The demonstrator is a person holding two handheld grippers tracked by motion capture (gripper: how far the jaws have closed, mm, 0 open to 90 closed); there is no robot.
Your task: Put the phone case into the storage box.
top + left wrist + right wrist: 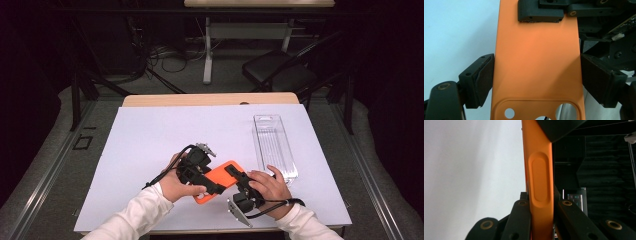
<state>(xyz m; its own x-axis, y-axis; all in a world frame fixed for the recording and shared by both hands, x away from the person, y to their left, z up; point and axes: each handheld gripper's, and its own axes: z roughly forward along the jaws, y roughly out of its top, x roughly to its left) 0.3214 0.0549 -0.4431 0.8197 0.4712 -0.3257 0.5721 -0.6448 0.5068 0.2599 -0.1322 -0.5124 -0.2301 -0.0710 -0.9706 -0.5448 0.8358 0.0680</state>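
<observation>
A flat orange rubbery phone case [216, 182] with a raised camera frame and round lens holes is held between both tongs above the white sheet [150, 145] that covers the counter [210, 99], near the person's edge of it.

The left tongs [212, 186] grip the case across its width: in the left gripper view one dark pad presses each long edge of the case [536, 67], just above the camera frame, so the jaws stand wide apart yet pinch it. The left hand [175, 187] wraps the tool's body.

The right tongs [234, 172] clamp the case through its thin side. In the right gripper view the two black jaws sit tight against the orange edge [540, 182], right below an oval button bump, pressed nearly together with only the wall of the case between them. The right hand [270, 185] holds that tool from the near right.

A clear rectangular plastic tray [274, 146] lies on the sheet to the right, just beyond the right hand, apart from the case.
</observation>
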